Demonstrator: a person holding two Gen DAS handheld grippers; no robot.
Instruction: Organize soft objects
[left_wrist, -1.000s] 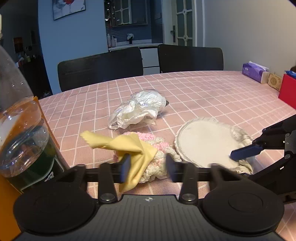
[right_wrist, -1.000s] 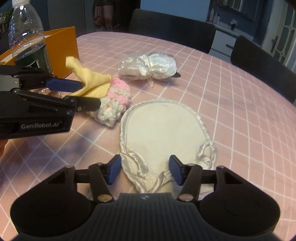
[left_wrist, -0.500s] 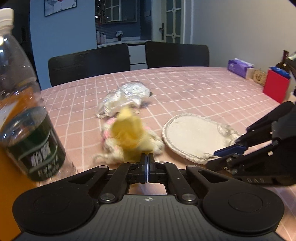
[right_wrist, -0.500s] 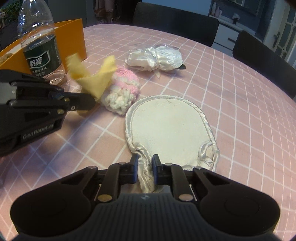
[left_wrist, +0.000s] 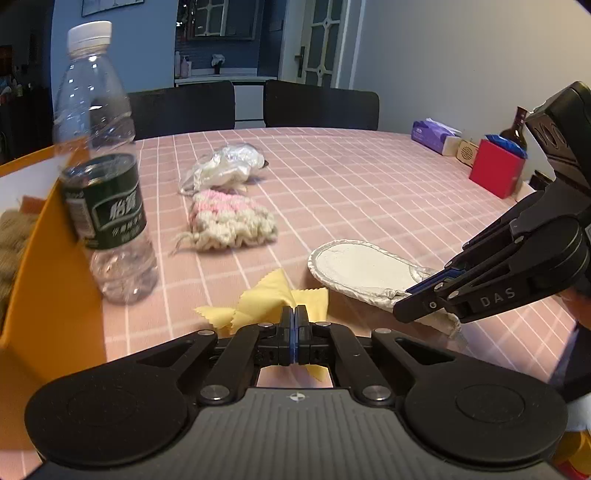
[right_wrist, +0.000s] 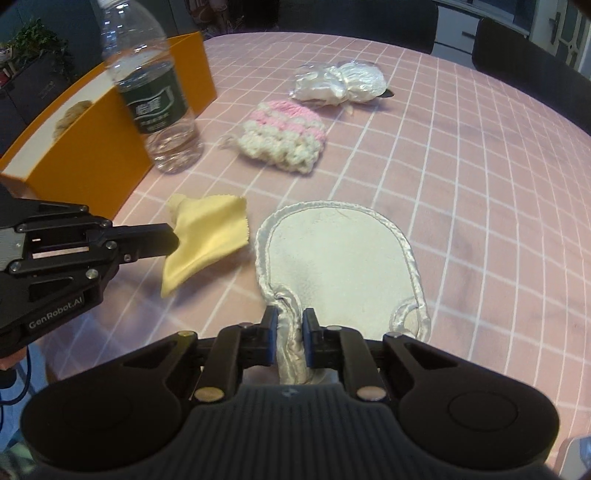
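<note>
Left gripper (left_wrist: 294, 321): pressed fully together, pinching the yellow cloth (right_wrist: 207, 240) near 1 edge; we see the rest of it hanging loose just above the tablecloth (right_wrist: 461, 177).

Right gripper (right_wrist: 290, 328): we have it clamped on the bunched satin trim of the white padded mat (right_wrist: 340, 266); the jaws stand a little apart because the fabric fills the gap.

Yellow cloth: thin, very light, limp. We judge it will fold and swing when carried; an edge pinch is enough, and it should not slip.

White padded mat: flat and oval, its far part on the tablecloth, the near end in our grip. We expect it to be light but floppy, and it may sag or drag. The satin border looks slippery, so the gathered seam is the better hold.

Waiting items: 1 pink-and-cream crocheted piece (right_wrist: 284, 136) and 1 bundle in clear plastic (right_wrist: 340, 85), both well beyond the mat. Soft and squashy, we think; take the crochet across its middle, the bundle by its knot.

Nearby: the water bottle (left_wrist: 99, 166) stands just beside the orange box (right_wrist: 96, 136), close to our left gripper's path. It looks easy to topple.
</note>
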